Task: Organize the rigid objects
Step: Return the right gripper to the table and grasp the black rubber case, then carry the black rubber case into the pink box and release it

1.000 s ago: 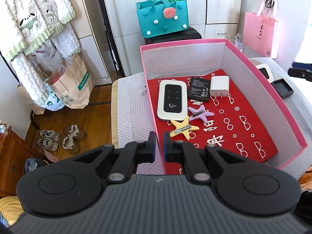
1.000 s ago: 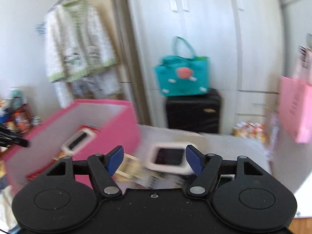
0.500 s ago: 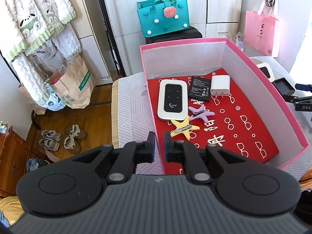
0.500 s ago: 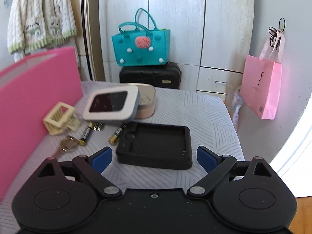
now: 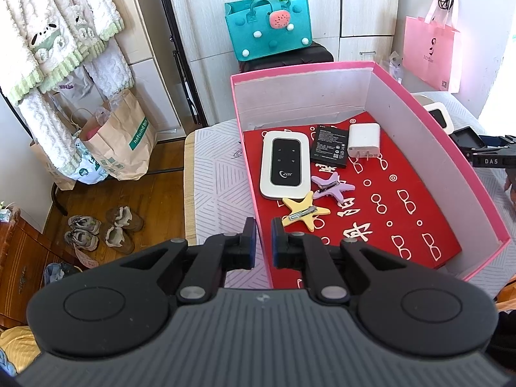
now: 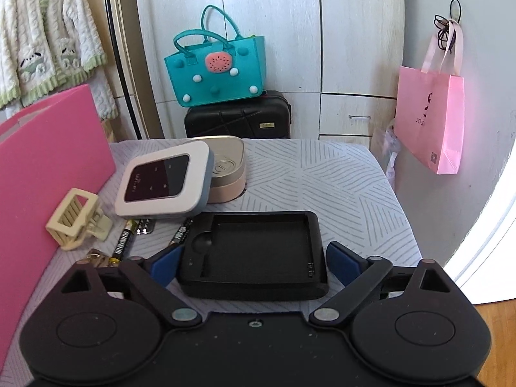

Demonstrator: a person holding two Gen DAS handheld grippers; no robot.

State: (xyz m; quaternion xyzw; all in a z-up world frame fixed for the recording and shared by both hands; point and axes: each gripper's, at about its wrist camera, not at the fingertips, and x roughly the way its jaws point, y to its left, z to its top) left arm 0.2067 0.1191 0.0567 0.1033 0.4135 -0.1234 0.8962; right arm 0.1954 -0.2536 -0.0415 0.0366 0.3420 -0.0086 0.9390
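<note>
Bright daylight floods from the right, blowing out that edge in both views; sharp focus, strong fisheye bending, dark corners.

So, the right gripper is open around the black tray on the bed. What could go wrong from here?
1. The black tray is wide and nearly fills the open right gripper, so a finger could land on its rim and push it away.
2. The batteries lie close beside the left finger and might get nudged.
3. The white device leans on the round tin; a bump might make it slide off.
</note>
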